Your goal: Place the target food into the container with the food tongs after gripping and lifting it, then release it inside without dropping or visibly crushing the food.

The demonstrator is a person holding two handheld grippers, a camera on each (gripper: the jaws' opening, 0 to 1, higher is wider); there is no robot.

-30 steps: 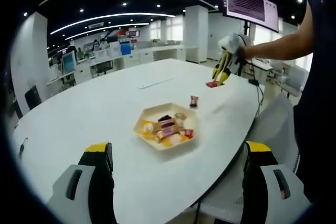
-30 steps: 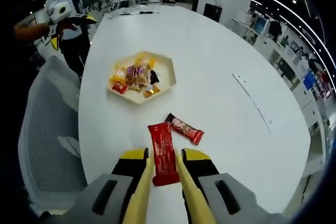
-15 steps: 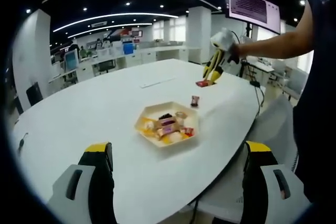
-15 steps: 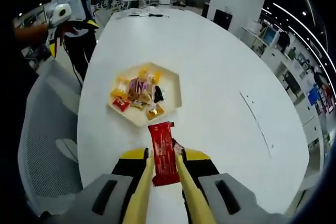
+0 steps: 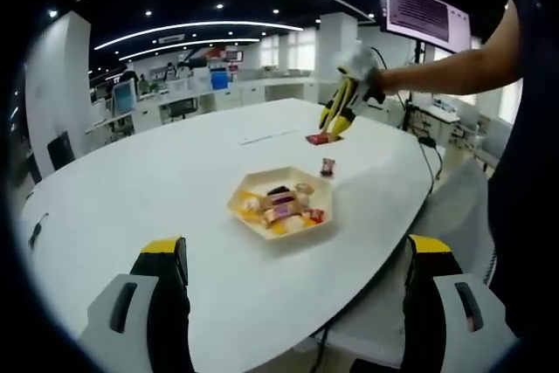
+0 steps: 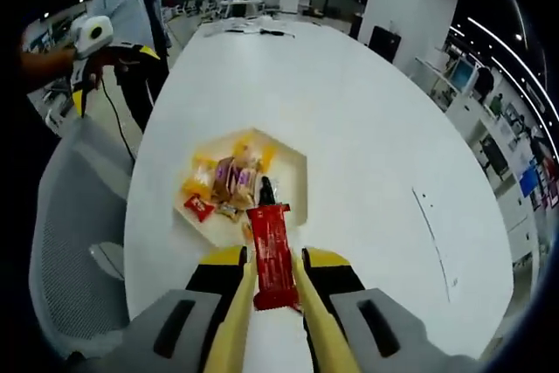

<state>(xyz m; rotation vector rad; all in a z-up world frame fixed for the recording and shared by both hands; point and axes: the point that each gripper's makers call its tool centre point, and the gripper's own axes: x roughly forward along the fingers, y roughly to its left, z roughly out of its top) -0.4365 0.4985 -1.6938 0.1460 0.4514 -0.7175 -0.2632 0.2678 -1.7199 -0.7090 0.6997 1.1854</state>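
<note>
My right gripper (image 6: 272,261) carries yellow tongs that are shut on a red wrapped snack bar (image 6: 272,251), held up above the white table. The bar's far end hangs over the near edge of the hexagonal cream tray (image 6: 293,183), which holds several wrapped snacks. In the left gripper view the right gripper (image 5: 342,106) holds the red bar (image 5: 320,138) in the air beyond the tray (image 5: 257,184). A second small dark-red bar (image 5: 327,165) lies on the table just behind the tray. My left gripper (image 5: 297,303) is open, with nothing between its jaws, off the table's near edge.
The big white oval table (image 6: 367,128) curves close to the tray. A white mesh chair (image 6: 70,242) stands at the table's edge, and a person (image 6: 131,15) stands behind it. My left gripper (image 6: 94,34) appears far left. A monitor (image 5: 424,17) hangs beyond the table.
The right gripper has carried the red bar from above the other bar toward the tray, so its tip now hangs over the tray's edge. The left gripper stays open.
</note>
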